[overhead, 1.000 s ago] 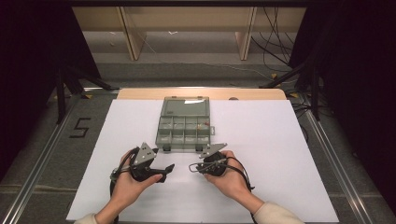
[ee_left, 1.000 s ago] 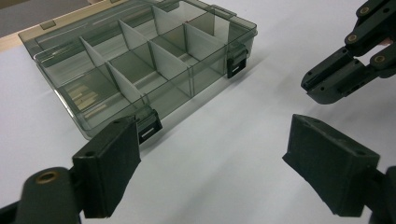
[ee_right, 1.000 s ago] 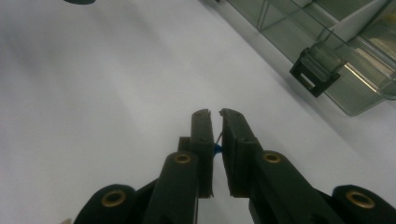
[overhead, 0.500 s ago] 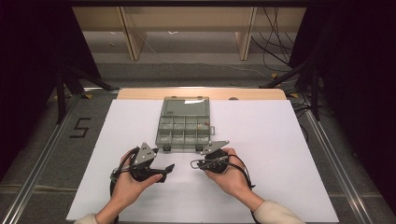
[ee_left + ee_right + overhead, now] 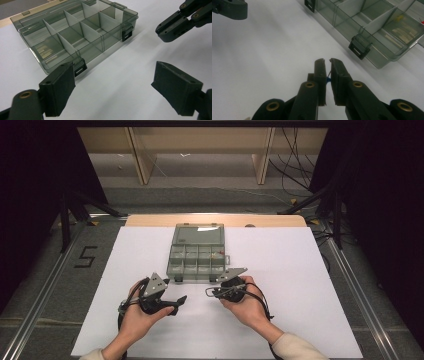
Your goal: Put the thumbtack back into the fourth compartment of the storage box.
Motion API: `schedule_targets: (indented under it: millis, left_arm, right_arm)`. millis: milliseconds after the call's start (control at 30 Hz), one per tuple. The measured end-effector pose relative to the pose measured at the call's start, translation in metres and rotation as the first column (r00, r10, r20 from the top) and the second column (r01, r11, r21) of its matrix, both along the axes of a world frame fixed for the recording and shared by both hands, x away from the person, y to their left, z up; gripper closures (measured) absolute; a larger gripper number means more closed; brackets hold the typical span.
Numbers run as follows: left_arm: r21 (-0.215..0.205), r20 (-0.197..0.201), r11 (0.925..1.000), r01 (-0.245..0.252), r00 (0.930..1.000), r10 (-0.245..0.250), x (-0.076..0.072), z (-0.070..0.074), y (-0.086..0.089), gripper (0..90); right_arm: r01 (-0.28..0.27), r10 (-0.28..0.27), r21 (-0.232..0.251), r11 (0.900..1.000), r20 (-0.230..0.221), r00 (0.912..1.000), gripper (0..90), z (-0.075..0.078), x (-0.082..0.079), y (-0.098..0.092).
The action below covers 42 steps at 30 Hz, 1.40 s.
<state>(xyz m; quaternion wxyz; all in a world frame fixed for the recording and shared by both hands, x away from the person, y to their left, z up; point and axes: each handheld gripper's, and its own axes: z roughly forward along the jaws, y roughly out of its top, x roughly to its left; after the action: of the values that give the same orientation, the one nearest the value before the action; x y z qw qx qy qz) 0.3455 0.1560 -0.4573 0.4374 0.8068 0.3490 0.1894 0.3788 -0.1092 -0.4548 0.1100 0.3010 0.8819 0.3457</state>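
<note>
High view from above my side of the table: a clear grey compartment box [image 5: 196, 254] lies on the white sheet [image 5: 300, 270], lid swung back away from me, its long front edge running left to right just beyond both hands. My left gripper [image 5: 172, 304] rests near the box's front left corner, jaws spread wide with nothing between them. My right gripper [image 5: 212, 292] sits near the front right corner, jaws pinched almost together on a small blue pin [image 5: 328, 79] with a thin wire shaft; what exactly it is I cannot tell.

Right gripper view: the open compartments [image 5: 387, 22] lie ahead and to the right of my pinched jaws, past the near black latch [image 5: 360, 47]. I judge the right hand nearer to carry the small piece forward and over that front wall.
</note>
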Motion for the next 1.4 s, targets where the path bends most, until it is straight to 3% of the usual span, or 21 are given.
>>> schedule_targets:
  millis: [33,67,200,400,433,500,533,700,733,767,1033,1133,1167,1400]
  left_arm:
    - [-0.013,0.0,0.9999,-0.007,1.0,0.007,0.0,-0.001,-0.001,16.9]
    - [-0.014,-0.001,0.9999,-0.007,1.0,0.007,0.0,-0.001,-0.001,16.9]
    - [-0.013,0.002,0.9999,-0.011,0.9999,0.011,0.0,-0.001,-0.001,17.0]
    - [0.003,-0.002,1.0,-0.007,1.0,0.007,0.0,-0.001,-0.001,17.0]
    - [0.003,-0.001,1.0,-0.007,1.0,0.007,0.0,-0.001,-0.001,17.0]
    - [0.016,0.007,0.9999,0.003,1.0,-0.004,0.0,0.0,0.0,17.3]
    - [0.01,0.001,0.9999,-0.002,1.0,0.002,0.0,0.0,-0.001,17.3]
    - [0.014,0.003,0.9999,0.0,1.0,0.0,0.001,-0.001,-0.001,17.4]
    - [0.014,0.004,0.9999,0.001,1.0,-0.001,0.001,0.0,-0.001,17.4]
    - [0.014,0.004,0.9999,0.0,1.0,0.0,0.001,-0.001,-0.001,17.4]
    - [0.012,0.009,0.9999,-0.006,0.9999,0.006,0.0,0.002,0.001,17.5]
    - [-0.011,0.0,0.9998,-0.017,0.9999,0.017,0.0,0.001,-0.001,17.5]
    - [0.009,0.004,1.0,-0.003,1.0,0.003,0.0,0.001,0.0,17.5]
    - [0.013,0.003,0.9999,-0.003,1.0,0.003,0.001,0.001,0.0,17.6]
  right_arm:
    - [0.001,-0.001,-0.003,1.0,0.022,0.9998,84.1,-0.001,0.001,0.0]
    - [0.006,-0.006,-0.001,1.0,0.009,0.9999,84.1,0.0,0.001,0.0]
    - [0.01,-0.01,0.013,1.0,0.032,0.9994,84.1,0.0,0.004,0.0]
    - [0.021,-0.021,0.016,1.0,0.01,0.9997,84.1,0.003,0.007,-0.003]
    - [0.021,-0.022,0.017,1.0,0.044,0.9988,84.1,0.001,0.009,-0.003]
    - [0.027,-0.027,0.02,0.999,0.019,0.9995,84.1,0.004,0.009,-0.003]
    - [0.03,-0.031,0.026,0.999,0.042,0.9987,84.1,0.003,0.01,-0.003]
    - [0.039,-0.04,0.03,0.999,0.017,0.9991,84.1,0.006,0.014,-0.004]
    - [0.04,-0.041,0.031,0.999,0.046,0.9981,84.1,0.004,0.015,-0.003]
    - [0.035,-0.036,0.028,0.999,0.031,0.9989,84.1,0.006,0.016,-0.004]
    - [0.07,-0.072,0.048,0.996,0.038,0.9967,84.1,0.006,0.021,-0.002]
    - [0.067,-0.068,0.043,0.997,0.036,0.997,84.1,0.009,0.025,-0.003]
    - [0.072,-0.073,0.046,0.996,0.039,0.9965,84.1,0.01,0.026,-0.003]
    - [0.091,-0.094,0.07,0.993,0.041,0.9947,84.1,0.017,0.036,-0.005]
